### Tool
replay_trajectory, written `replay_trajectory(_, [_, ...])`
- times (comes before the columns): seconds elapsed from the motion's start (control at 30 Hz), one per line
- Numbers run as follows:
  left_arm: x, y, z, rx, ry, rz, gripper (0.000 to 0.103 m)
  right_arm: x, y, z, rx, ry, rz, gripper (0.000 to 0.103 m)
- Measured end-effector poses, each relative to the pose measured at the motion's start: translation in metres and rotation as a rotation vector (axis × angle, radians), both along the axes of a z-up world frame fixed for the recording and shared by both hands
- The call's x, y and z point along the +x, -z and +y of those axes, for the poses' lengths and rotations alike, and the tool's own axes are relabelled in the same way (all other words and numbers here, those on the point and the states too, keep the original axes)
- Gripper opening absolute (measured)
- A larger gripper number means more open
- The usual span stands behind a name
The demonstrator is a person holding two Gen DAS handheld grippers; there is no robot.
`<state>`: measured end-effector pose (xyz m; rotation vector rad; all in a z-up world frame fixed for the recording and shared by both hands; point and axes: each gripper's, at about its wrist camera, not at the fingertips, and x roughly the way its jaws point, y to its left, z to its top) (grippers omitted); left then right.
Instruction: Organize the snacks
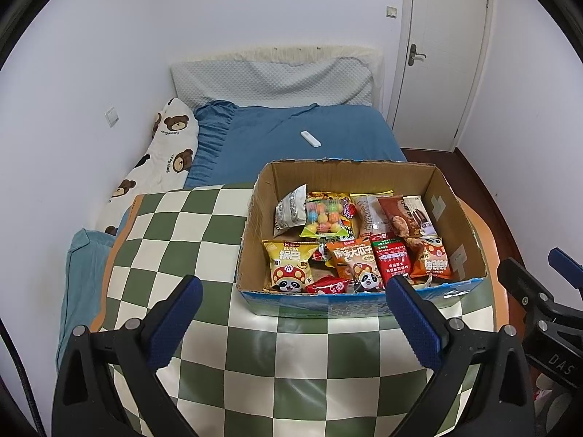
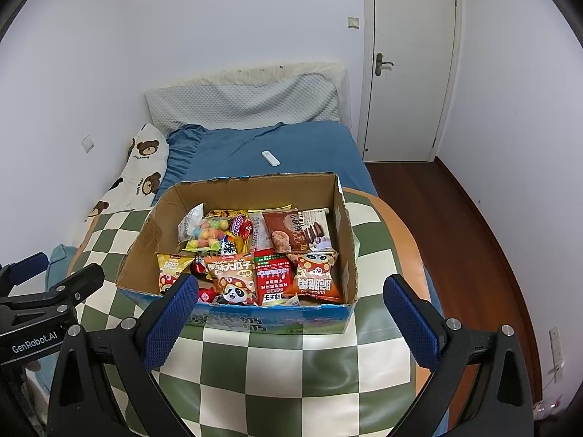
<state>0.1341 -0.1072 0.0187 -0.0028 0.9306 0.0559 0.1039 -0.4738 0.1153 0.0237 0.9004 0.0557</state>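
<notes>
Both claws wide apart and holding nothing: left claw (image 1: 293,313) hanging over the green-and-cream checkered table (image 1: 189,225) just short of the cardboard box (image 1: 446,196), right claw (image 2: 288,311) likewise poised at the box's near wall, blue pads (image 2: 171,322) unloaded

Snacks all inside the box, near the far right part of the table, lying in a loose overlapping heap. Front row: yellow panda rice-crust bag (image 1: 289,266), orange sunflower-seed bag (image 1: 355,260), red sachet (image 1: 390,260), orange panda crisps bag (image 2: 317,276). Behind: clear pouch of coloured candy balls (image 1: 326,218), brown cookie packet (image 2: 288,233), grey-white packet (image 1: 291,209) leaning on the left wall

Likely handling: light, air-puffed pillow bags, glossy and slippery, soft under pressure, contents brittle enough to crush. Best taken by a crimped end seal or a corner, with a gentle squeeze, not across the swollen middle. Candy pouch probably denser and lumpy, apt to sag; better pinched at its top seal. Small flat sachets low between the bags, hard to reach without nudging neighbours. Box itself thin, torn along the rim, probably easy to shove
</notes>
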Motion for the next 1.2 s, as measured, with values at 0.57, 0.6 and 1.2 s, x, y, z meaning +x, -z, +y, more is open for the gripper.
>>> replay_trajectory(0.57, [-0.0020, -0.0040, 0.0001, 0.005, -0.003, -0.003, 0.103, -0.0030, -0.0030, 0.0020, 0.003, -0.006, -0.001, 0.103])
replay_trajectory(0.6, [-0.0010, -0.0046, 0.0000, 0.005, -0.003, 0.000, 0.103, -0.0031, -0.0030, 0.0026, 0.003, -0.007, 0.000, 0.103])
replay_trajectory(1.2, [-0.0024, -0.0076, -0.0002, 0.005, -0.003, -0.006, 0.103, -0.0043, -0.0037, 0.0034, 0.003, -0.010, -0.003, 0.103])
